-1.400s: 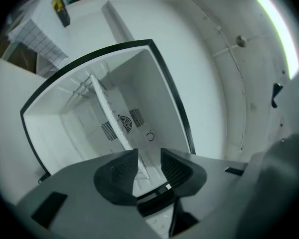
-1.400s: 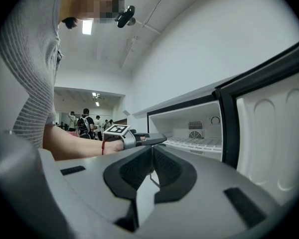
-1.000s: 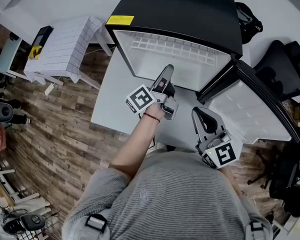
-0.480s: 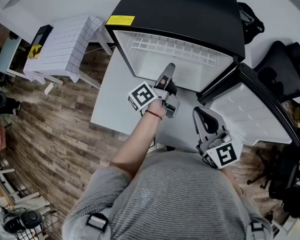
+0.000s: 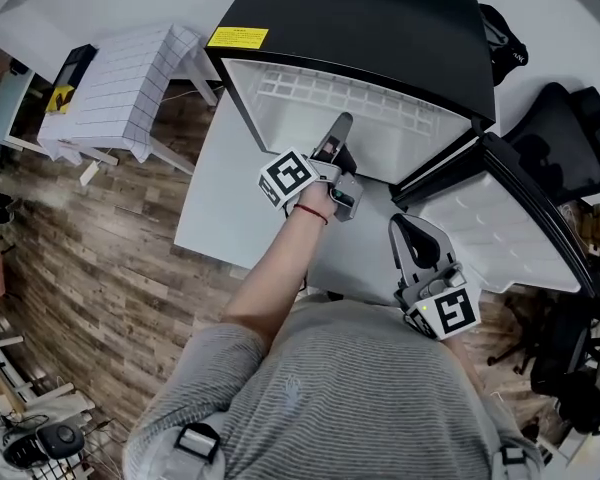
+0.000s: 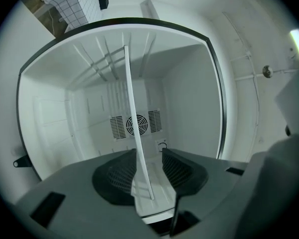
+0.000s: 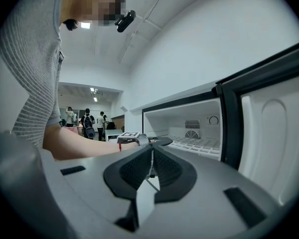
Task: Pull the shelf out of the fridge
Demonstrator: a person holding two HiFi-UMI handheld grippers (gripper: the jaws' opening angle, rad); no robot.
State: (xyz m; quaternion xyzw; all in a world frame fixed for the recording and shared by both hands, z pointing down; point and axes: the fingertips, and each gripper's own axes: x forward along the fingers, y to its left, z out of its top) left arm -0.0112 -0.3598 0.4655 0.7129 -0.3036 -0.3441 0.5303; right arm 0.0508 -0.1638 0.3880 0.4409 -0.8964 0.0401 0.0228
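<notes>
Left hand-held gripper [image 5: 340,123] advanced into fridge [image 5: 380,28] | jaws just widened, loose around shelf [image 6: 131,128] | right hand-held gripper [image 7: 151,156] closed, empty | wood floor [image 5: 100,268]

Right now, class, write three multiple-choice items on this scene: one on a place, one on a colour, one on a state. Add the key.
1. Where is the left gripper? A at the fridge mouth; B on the floor; C on a chair.
2. The fridge's outside is: A red; B black; C green.
3. The door is: A shut; B open; C taken off.
Key: 1 A, its jaws, which have just been opening, straddle the shelf edge without pressing it; 2 B, the top shows black; 3 B, it stands swung out.
</notes>
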